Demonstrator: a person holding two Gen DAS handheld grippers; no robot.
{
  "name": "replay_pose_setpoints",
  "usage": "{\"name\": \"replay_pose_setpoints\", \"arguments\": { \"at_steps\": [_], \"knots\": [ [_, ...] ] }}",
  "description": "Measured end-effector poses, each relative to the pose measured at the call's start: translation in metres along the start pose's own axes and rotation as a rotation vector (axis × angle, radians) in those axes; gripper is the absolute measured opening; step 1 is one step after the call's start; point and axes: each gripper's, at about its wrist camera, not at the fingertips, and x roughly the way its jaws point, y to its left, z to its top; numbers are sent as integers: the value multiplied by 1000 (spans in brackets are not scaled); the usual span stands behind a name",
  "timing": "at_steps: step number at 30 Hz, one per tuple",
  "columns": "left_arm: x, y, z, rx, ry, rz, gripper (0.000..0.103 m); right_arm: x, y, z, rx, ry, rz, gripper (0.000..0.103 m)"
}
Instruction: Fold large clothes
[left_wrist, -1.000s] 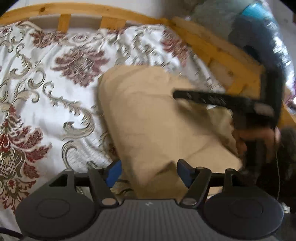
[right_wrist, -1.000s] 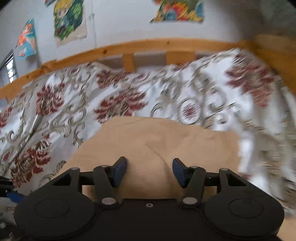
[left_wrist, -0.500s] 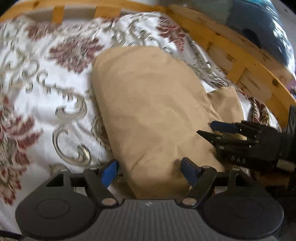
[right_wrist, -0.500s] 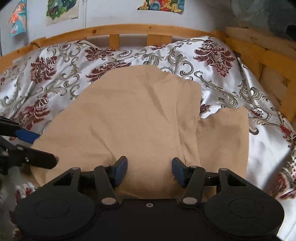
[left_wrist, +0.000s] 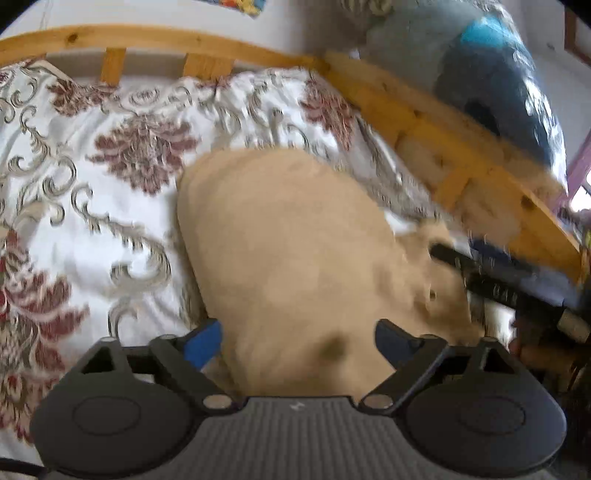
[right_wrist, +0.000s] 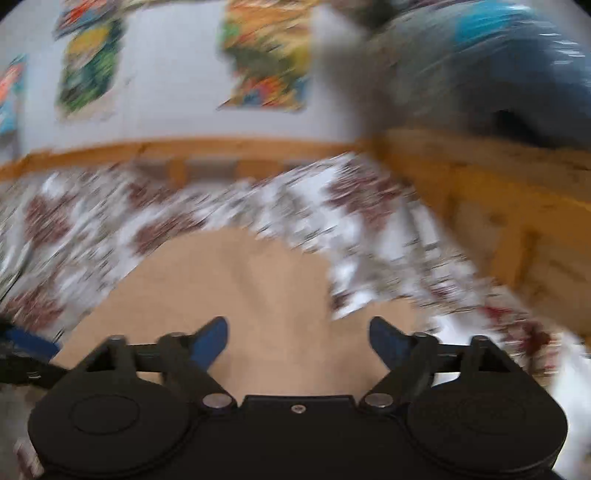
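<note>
My left tool (left_wrist: 295, 341) and right tool (right_wrist: 297, 341) have just spread wide, pinching nothing, letting the folded tan garment (left_wrist: 295, 240) settle flat on the floral bedspread (left_wrist: 92, 177), near the bed's wooden rail (left_wrist: 424, 125).

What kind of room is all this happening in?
Most likely a bedroom. A wooden bed frame with slats runs round a mattress covered by a white, floral bedspread, a tan garment lies on it, and colourful posters hang on the wall behind.
</note>
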Motion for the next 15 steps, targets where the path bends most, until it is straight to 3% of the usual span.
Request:
{"name": "replay_pose_setpoints", "arguments": {
  "at_steps": [2, 7, 13, 15],
  "knots": [
    [8, 5, 13, -29, -8, 27, 95, 9, -14, -4, 66, 50, -44, 90],
    [37, 25, 29, -95, 23, 114, 95, 39, -42, -19, 252, 204, -27, 92],
    [53, 54, 11, -219, 70, 54, 96, 51, -30, -27, 260, 273, 47, 92],
    [55, 55, 8, -217, 74, 57, 97, 51, -26, -27, 247, 277, 51, 94]
  ]
}}
